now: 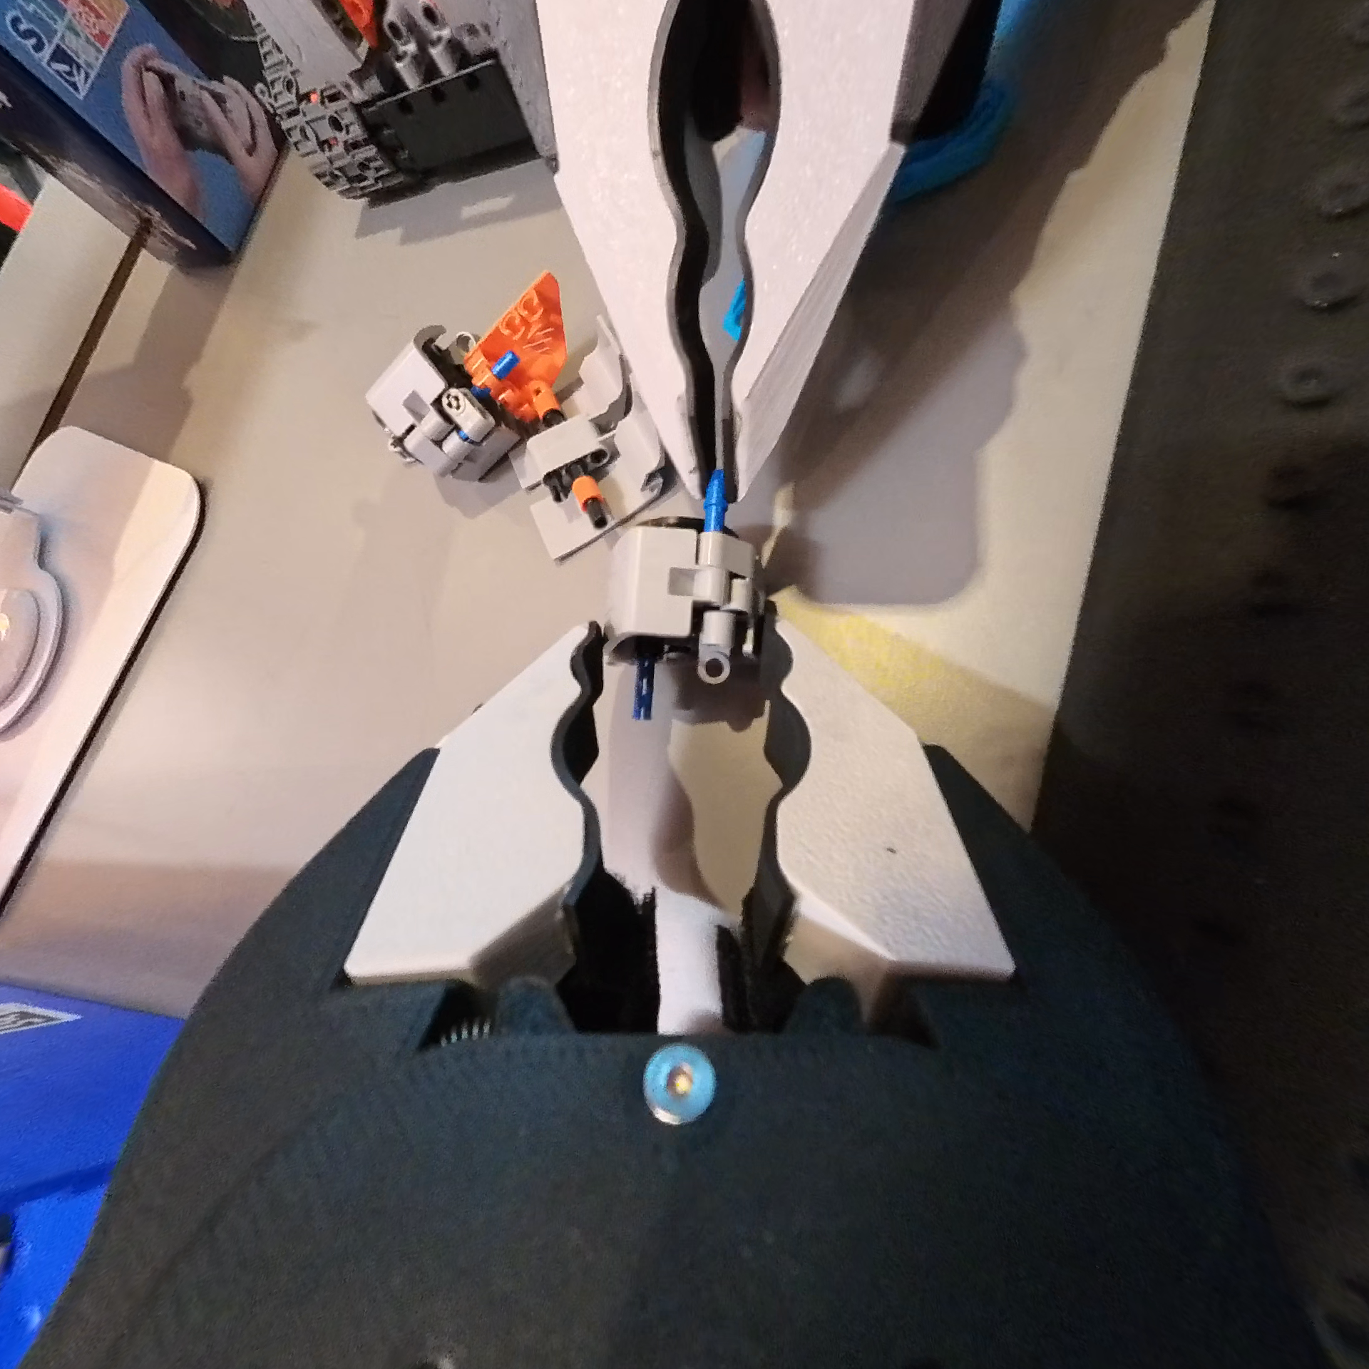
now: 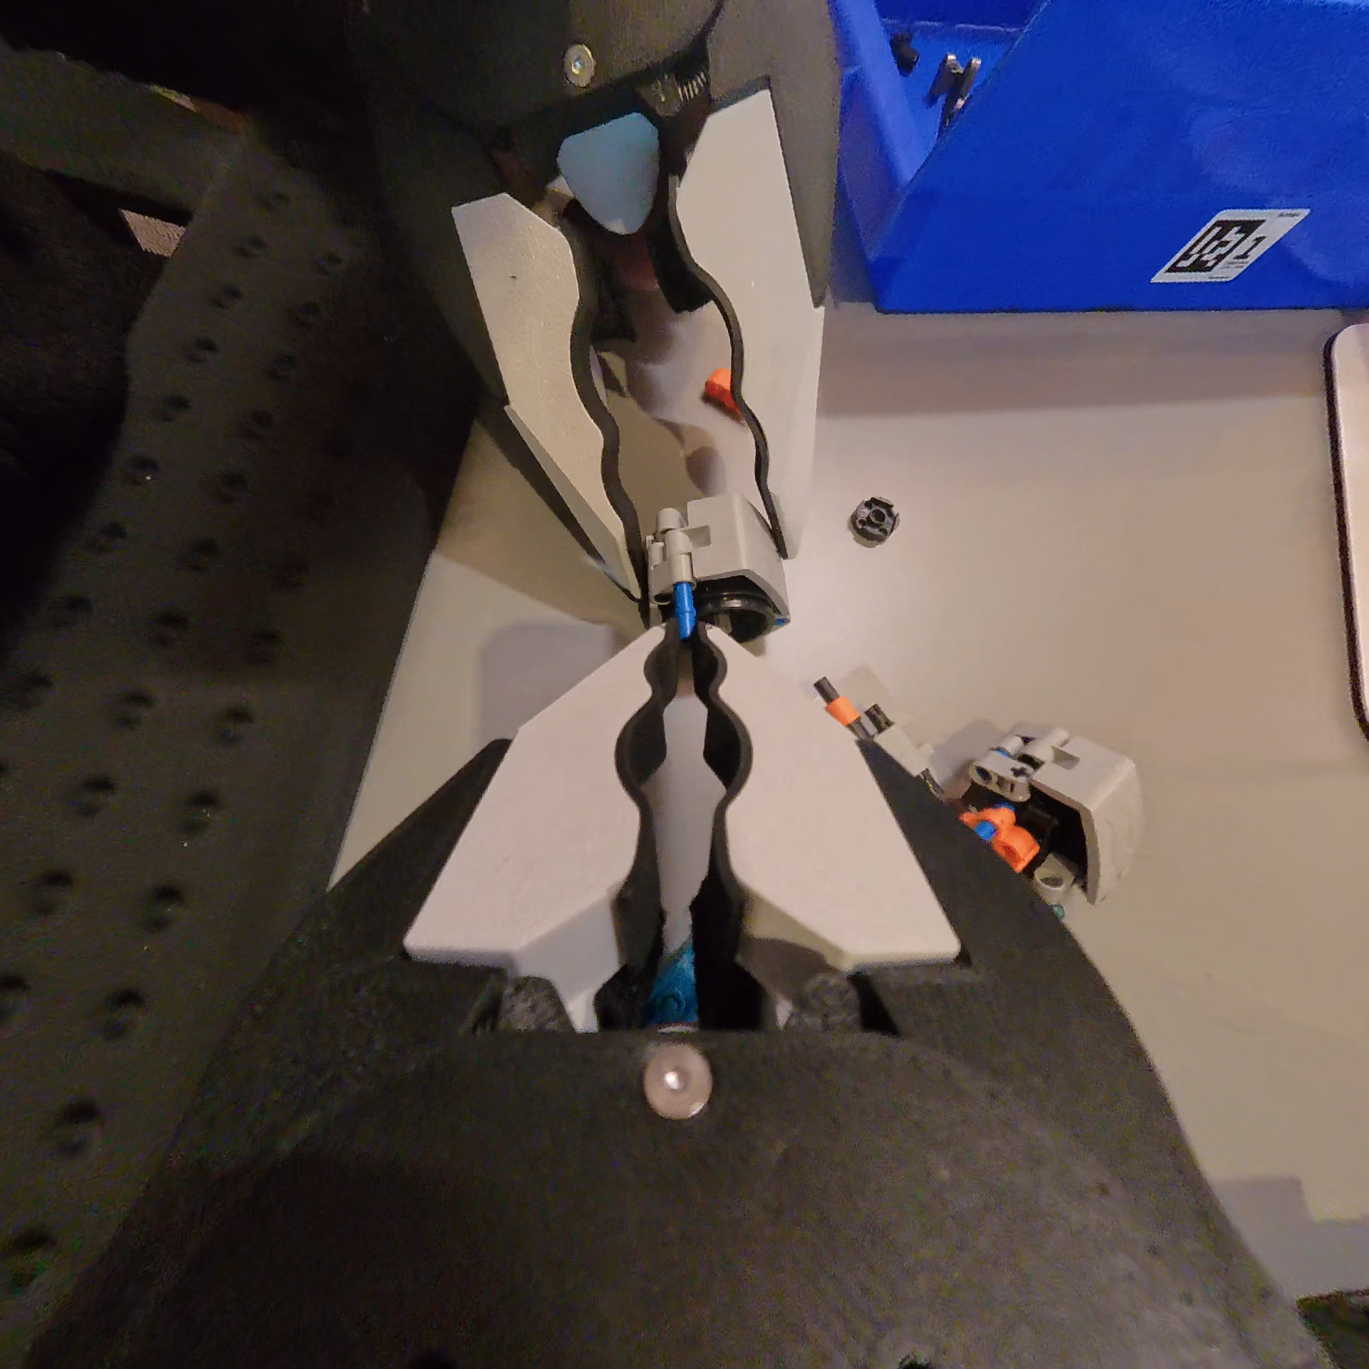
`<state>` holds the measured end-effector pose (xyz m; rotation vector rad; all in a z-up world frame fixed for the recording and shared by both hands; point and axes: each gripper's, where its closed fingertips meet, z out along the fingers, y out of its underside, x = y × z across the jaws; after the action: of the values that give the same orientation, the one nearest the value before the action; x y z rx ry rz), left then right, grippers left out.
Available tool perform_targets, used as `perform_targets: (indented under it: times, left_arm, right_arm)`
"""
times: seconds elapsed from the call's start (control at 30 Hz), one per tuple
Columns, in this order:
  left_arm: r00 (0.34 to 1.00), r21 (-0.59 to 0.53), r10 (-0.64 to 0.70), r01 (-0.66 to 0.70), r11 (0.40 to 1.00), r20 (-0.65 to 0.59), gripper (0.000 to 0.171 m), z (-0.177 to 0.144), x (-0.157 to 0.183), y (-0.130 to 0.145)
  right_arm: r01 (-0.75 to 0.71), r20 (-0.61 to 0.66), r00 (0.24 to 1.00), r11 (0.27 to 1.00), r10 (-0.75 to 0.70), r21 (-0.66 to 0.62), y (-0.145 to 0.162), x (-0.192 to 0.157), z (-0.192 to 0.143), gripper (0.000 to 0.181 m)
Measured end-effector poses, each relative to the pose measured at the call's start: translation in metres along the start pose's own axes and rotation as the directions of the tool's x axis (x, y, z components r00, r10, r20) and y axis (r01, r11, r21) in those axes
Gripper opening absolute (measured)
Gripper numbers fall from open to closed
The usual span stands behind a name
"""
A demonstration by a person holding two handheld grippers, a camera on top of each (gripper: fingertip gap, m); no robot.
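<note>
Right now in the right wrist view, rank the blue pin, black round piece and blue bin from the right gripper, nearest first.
1. Blue pin: at the right gripper fingertips.
2. Black round piece: on the table, up right.
3. Blue bin: far top right.

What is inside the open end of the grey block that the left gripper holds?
In the grey block, a black ring shows at the open end. A blue pin stands beside it. Deeper inside is dark and hidden.

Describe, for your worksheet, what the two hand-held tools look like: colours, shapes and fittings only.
Both match. The left tool has a matte black textured body, two pale grey wedge fingers with wavy black-lined inner edges, and a round silver screw. The right tool is built the same, with blue material showing behind its fingers.
</note>
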<state>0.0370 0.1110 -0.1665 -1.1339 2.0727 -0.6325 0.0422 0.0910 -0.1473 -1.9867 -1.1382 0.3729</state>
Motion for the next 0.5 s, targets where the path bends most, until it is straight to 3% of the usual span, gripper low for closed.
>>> perform_targets:
  times: [0.5]
  left_arm:
    - [0.992, -0.094, 0.087, -0.078, 0.992, 0.095, 0.038, 0.003, -0.001, -0.001]
  right_arm:
    - [0.143, -0.102, 0.983, 0.986, -0.152, -0.087, -0.012, -0.004, 0.005, 0.000]
